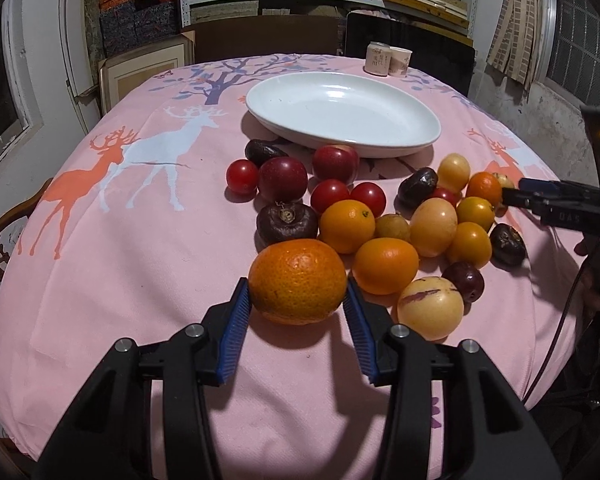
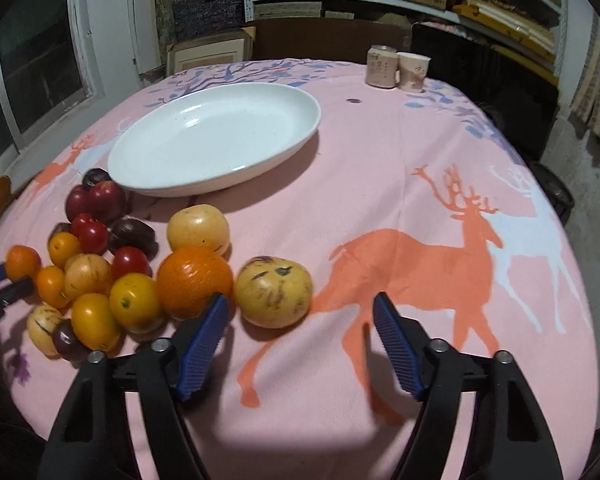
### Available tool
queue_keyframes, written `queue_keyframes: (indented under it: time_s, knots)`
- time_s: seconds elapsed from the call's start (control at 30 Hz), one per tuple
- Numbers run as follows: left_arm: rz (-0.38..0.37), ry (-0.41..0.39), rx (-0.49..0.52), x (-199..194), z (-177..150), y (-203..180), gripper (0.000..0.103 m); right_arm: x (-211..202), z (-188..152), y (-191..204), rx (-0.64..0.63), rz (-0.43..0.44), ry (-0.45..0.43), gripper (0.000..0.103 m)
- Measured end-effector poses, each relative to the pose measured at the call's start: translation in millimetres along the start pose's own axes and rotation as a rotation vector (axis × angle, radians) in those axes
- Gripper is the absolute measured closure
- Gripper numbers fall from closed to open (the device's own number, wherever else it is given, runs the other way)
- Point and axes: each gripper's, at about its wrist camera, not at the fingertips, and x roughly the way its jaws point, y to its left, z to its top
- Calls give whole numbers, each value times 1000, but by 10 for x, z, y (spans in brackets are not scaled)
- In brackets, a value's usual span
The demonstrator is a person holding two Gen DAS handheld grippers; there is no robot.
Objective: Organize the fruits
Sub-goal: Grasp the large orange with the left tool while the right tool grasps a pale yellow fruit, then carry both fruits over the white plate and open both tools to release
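Note:
In the left wrist view, my left gripper (image 1: 296, 285) is shut on a large orange (image 1: 298, 268) that rests on the pink cloth, one blue pad against each side. Behind it lies a heap of fruit (image 1: 384, 216): tomatoes, small oranges, yellow striped melons and dark purple ones. An empty white oval plate (image 1: 340, 116) stands beyond the heap. In the right wrist view, my right gripper (image 2: 300, 300) is open. A yellow striped melon (image 2: 274, 292) sits between its fingertips, close to the left pad and well clear of the right one. The plate (image 2: 216, 140) is at the upper left there.
A can and a paper cup (image 1: 388, 60) stand at the table's far edge, also the pair (image 2: 396, 68) in the right wrist view. A wooden chair back (image 1: 4, 240) is at the left edge. Shelves with boxes fill the back wall. Bare cloth lies right of the plate (image 2: 420, 160).

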Motion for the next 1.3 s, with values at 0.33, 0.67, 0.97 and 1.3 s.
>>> queue_keyframes:
  time_s: [0.33, 0.67, 0.97, 1.3]
  knots:
    - [12, 3, -8, 18, 12, 8, 57, 138, 34, 43, 21, -2, 35, 66]
    - [16, -3, -11, 6, 44, 21, 57, -167, 87, 143, -47, -154, -90, 90]
    - [20, 0, -19, 11, 69, 57, 57, -55, 117, 111, -65, -143, -74, 34]
    - [20, 5, -20, 43, 61, 68, 57, 296, 235, -41, 12, -120, 35, 61]
